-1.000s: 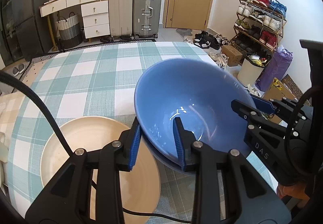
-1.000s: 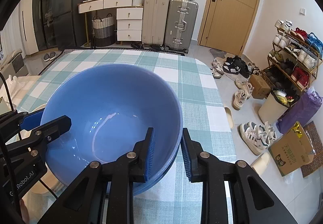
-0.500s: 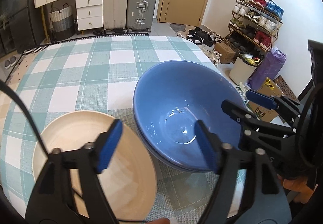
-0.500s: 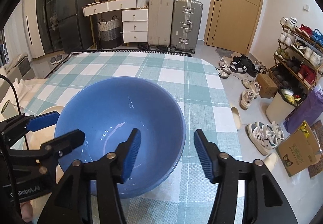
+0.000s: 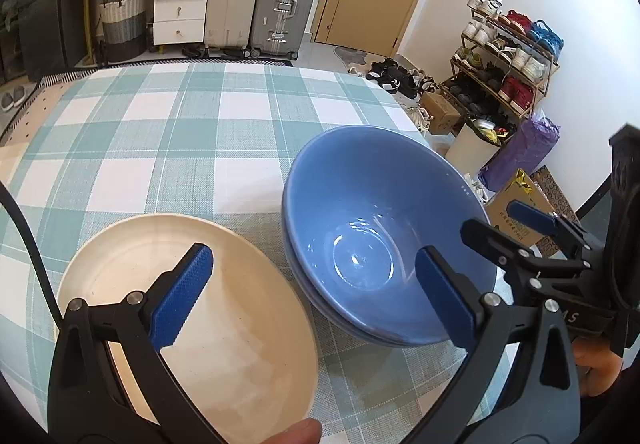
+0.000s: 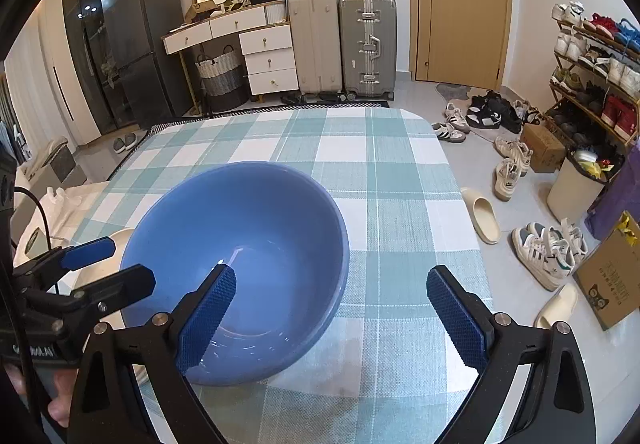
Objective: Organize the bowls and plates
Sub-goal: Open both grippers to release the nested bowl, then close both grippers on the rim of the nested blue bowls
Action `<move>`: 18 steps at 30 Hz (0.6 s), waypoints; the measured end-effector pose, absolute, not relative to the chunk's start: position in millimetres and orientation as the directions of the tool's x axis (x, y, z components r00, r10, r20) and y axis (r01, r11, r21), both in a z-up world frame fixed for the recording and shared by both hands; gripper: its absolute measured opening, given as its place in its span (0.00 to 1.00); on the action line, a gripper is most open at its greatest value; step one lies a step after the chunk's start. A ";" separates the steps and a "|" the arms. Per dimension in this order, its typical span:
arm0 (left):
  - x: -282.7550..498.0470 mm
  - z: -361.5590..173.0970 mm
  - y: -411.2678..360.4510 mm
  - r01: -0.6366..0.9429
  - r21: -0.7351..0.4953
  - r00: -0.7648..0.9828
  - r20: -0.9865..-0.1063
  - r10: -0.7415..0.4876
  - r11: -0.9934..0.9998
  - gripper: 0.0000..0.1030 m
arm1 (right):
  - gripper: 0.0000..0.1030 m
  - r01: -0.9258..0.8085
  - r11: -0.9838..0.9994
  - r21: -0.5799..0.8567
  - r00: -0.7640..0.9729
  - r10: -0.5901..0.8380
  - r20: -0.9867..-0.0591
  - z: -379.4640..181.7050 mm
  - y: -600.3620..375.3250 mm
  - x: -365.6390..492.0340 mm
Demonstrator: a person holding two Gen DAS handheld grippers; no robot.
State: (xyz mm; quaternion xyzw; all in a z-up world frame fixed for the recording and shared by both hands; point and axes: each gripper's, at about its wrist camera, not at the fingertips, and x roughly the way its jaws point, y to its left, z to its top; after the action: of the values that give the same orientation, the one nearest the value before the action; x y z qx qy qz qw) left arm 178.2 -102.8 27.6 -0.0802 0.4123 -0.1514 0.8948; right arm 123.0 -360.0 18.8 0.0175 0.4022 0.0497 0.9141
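two blue bowls (image 5: 380,240) nested, the lower rim showing just under the upper, set on the checked cloth (image 5: 168,139) near the tabletop's right edge, toward the near end. cream plate (image 5: 224,308) flat on the cloth just left of the bowls, rim close to theirs; touching or not, hard to tell. left gripper (image 5: 316,294) spread wide, nothing between its blue pads (image 5: 182,296), one pad above the plate and the other above the near right part of the bowls, clear of both rims as far as seen. right gripper (image 6: 334,318) likewise spread wide and holding nothing, left pad (image 6: 206,318) over the bowls' near rim, right pad over bare cloth beside them. in the right wrist view, the left gripper's fingers seen at the left margin, beside the bowls' left side, with only a sliver of plate (image 6: 106,244) showing behind them. in the left wrist view, the right gripper's fingers (image 5: 532,217) seen past the bowls' right side, over the table edge. rest of the cloth toward the far end bare of dishes. beyond the table: suitcases (image 6: 346,43), white drawers (image 6: 270,57), a wooden door (image 6: 464,3), a shoe rack (image 5: 508,51) and shoes scattered on the floor.
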 end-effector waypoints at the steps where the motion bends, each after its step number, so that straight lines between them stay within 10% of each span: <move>1: 179.9 26.6 -101.0 0.201 -0.278 0.611 -0.714 -0.342 0.939 0.98 | 0.95 -0.076 0.994 0.078 0.670 0.109 -0.734 17.6 -361.5 123.2; 18: 202.8 -0.2 -91.9 0.169 -0.349 0.576 -0.724 -0.379 0.922 0.93 | 0.88 -0.084 0.973 0.216 0.658 0.217 -0.721 -8.7 -371.7 130.1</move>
State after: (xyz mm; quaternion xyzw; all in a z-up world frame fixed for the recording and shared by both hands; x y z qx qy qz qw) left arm 202.8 -91.9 -0.2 -0.1216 0.4332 -0.1557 0.8794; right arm 130.1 -371.7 -8.7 0.0819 0.4052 0.0830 0.9068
